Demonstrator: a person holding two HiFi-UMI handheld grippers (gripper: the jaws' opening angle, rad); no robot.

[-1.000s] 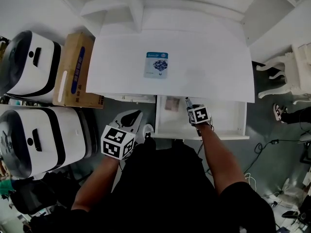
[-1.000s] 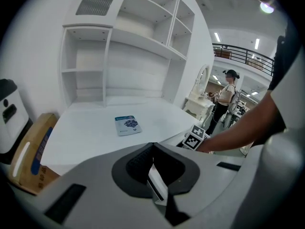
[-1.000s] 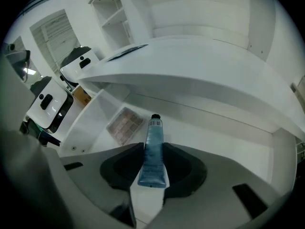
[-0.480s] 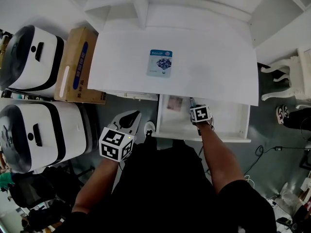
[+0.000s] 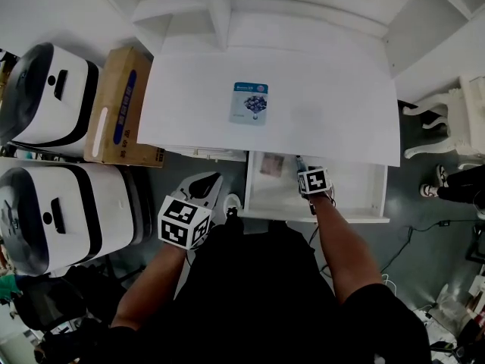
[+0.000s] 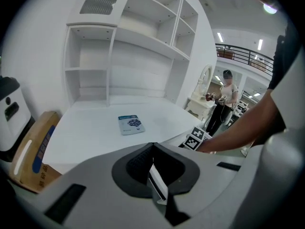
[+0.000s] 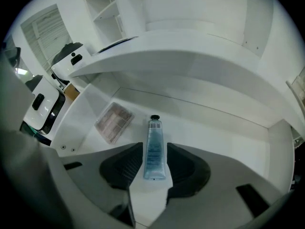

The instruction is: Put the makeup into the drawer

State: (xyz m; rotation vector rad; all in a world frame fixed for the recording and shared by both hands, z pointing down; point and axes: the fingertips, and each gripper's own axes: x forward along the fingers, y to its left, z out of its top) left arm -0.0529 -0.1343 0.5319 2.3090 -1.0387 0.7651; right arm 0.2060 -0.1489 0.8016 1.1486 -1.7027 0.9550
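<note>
- The right gripper (image 5: 298,162) points steeply down into the open drawer (image 5: 356,186). Its jaws have just been opening, likely to release the tube (image 7: 154,142), which lies flat on the drawer floor between them, unpinched, near a palette (image 7: 113,122)
- The left gripper (image 6: 153,151) hangs aside, angled down, jaws closed on nothing, apparently idle

Tube (image 7: 154,147) flat in drawer (image 7: 224,130) (beside palette (image 7: 113,122))

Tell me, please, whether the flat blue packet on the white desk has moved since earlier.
No: the flat blue packet keeps its place against the front edge of the white desk.
</note>
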